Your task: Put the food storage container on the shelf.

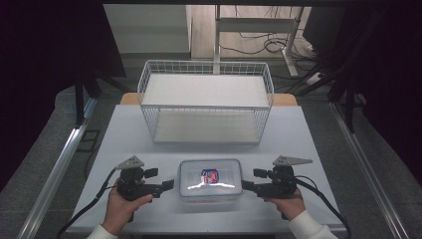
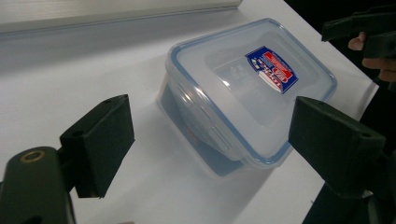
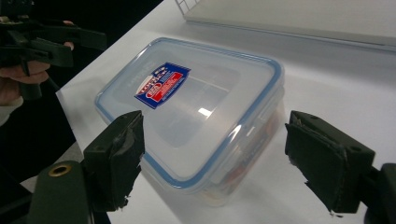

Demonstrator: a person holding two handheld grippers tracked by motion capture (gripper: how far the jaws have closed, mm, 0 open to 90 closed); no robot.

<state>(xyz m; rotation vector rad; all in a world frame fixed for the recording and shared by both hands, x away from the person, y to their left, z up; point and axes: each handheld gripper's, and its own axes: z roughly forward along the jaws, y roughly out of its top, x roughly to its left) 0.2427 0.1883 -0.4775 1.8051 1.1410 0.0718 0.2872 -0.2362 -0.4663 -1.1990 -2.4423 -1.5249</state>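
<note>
A clear plastic box [image 1: 210, 179] with a blue-rimmed lid and a red and blue label lies flat near the table's front edge. My left gripper [image 1: 168, 185] stands just off its left end, jaws wide. In the left gripper view the box [image 2: 243, 88] lies ahead of the left gripper [image 2: 210, 140], and the pads do not press on it. My right gripper [image 1: 247, 180] faces the right end of the box, also wide apart. In the right gripper view the box [image 3: 187, 107] sits ahead of the right gripper [image 3: 217, 158], untouched.
A white wire basket [image 1: 206, 99] with two solid shelves stands at the back of the white table [image 1: 303, 144]. Bare tabletop lies between it and the box. Beyond the table are a desk frame [image 1: 259, 25] and cables on the floor.
</note>
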